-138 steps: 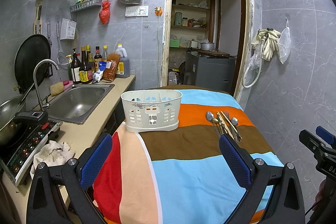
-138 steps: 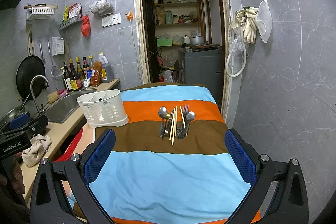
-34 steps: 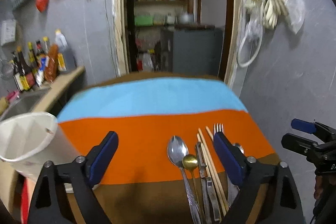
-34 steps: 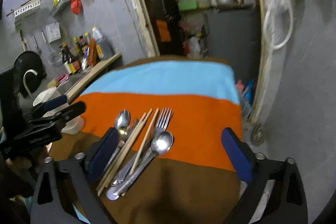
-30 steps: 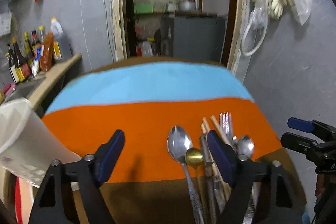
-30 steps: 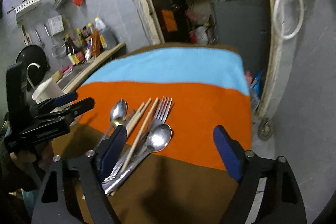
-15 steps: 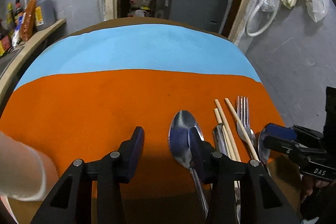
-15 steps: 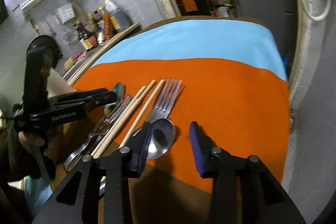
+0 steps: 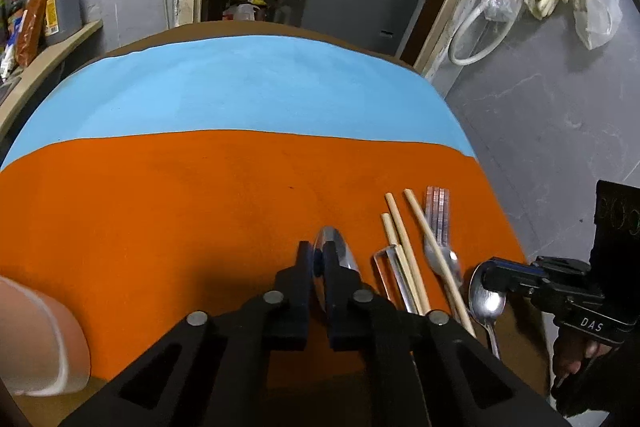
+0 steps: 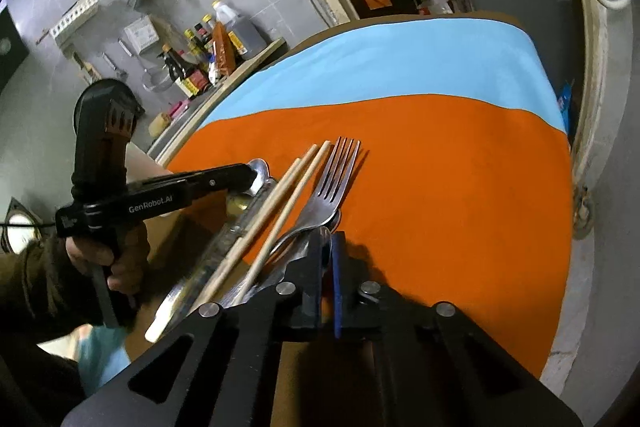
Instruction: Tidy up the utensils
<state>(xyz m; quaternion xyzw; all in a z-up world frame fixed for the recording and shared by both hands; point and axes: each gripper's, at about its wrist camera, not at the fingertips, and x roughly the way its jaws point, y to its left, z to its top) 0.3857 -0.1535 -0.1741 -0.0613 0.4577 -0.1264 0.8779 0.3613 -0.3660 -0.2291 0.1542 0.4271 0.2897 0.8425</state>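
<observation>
A pile of utensils lies on the orange stripe of the striped tablecloth (image 9: 200, 211): two spoons, wooden chopsticks (image 9: 400, 239) (image 10: 288, 195), forks (image 9: 438, 211) (image 10: 338, 171) and a flat metal piece. My left gripper (image 9: 318, 251) (image 10: 252, 181) is shut on the bowl of the left spoon (image 9: 344, 253) (image 10: 262, 167). My right gripper (image 10: 329, 239) (image 9: 490, 277) is shut on the bowl of the right spoon (image 9: 486, 301) (image 10: 325, 229). Both spoons' handles run back under the grippers. The white utensil caddy (image 9: 44, 339) shows blurred at the lower left.
A counter with sauce bottles (image 10: 208, 63) (image 9: 36, 11) runs along the left wall. Beyond the table is a doorway with a grey cabinet (image 9: 352, 7). The cloth's right edge (image 10: 560, 163) drops close to the tiled wall. A hand (image 10: 104, 255) holds the left gripper.
Both grippers came forward and down onto the utensil pile and went from wide open to shut, the left on the left spoon, the right on the right spoon.
</observation>
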